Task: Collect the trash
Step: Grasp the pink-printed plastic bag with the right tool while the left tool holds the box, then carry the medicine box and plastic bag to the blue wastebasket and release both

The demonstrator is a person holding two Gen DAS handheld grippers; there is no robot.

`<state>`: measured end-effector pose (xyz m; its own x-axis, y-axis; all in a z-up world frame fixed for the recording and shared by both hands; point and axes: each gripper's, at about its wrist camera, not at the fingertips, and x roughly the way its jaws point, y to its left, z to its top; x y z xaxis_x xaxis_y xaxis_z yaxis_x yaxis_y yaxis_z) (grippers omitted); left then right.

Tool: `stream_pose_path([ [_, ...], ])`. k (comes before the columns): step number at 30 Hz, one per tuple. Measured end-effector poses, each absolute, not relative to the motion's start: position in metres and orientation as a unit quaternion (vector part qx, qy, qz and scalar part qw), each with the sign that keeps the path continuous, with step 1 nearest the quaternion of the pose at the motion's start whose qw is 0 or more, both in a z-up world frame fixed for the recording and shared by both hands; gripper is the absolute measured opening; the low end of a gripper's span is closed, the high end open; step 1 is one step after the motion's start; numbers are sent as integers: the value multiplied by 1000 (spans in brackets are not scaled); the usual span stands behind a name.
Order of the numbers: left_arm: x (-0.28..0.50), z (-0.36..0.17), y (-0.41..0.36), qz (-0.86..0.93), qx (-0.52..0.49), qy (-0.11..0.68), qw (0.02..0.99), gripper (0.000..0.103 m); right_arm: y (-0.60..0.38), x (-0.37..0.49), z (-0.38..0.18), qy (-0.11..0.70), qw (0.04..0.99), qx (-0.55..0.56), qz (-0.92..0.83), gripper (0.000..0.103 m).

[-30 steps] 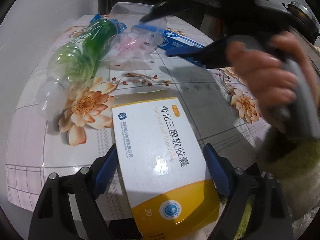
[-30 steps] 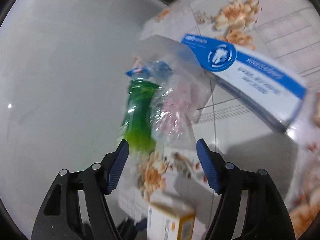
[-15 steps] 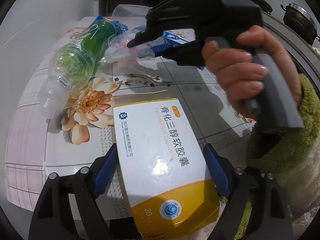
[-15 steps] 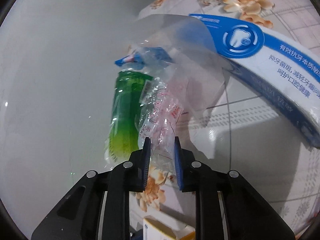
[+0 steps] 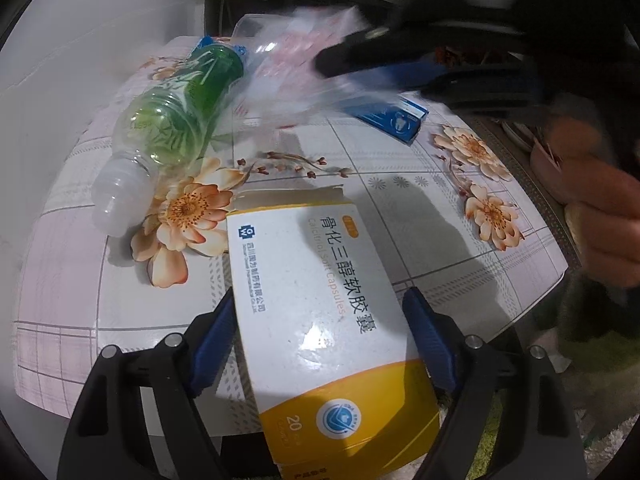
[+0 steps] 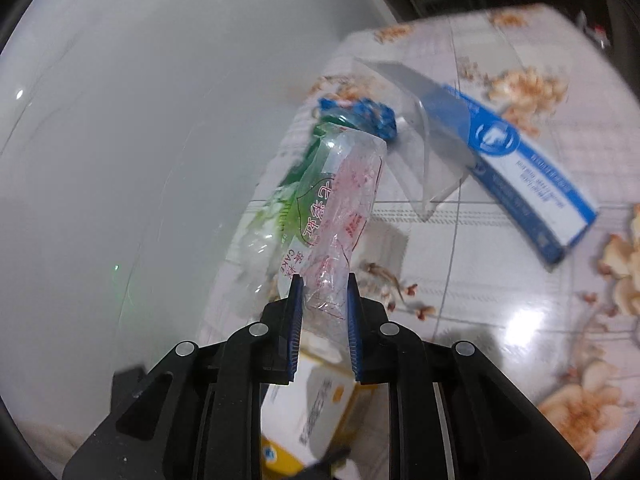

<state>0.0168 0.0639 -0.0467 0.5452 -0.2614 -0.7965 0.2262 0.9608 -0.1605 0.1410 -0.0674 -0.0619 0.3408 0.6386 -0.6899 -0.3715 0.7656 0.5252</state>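
Centre frame, the right gripper pinches a light, crinkly, likely slippery plastic wrapper by its end; the left gripper, fingers apart, straddles a stiff medicine box.

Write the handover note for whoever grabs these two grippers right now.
Right gripper: shut on the clear cake wrapper, lifted off the table.
Left gripper: open, fingers either side of the white and yellow capsule box, not clamped.
On the table: green bottle, blue toothpaste box, clear plastic sheet.
Done: wrapper picked.
Left: bin it, collect the rest.
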Motion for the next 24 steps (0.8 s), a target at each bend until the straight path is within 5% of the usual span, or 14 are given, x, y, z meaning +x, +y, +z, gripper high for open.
stream_pose_path([
  [12,23,-25,45,-173,-23,442,880,78,-184,63,-16,378,860,208,273,18],
  [24,63,30,-83,-311,13,405,860,78,-383,-30,-61,310,882,355,11,18],
])
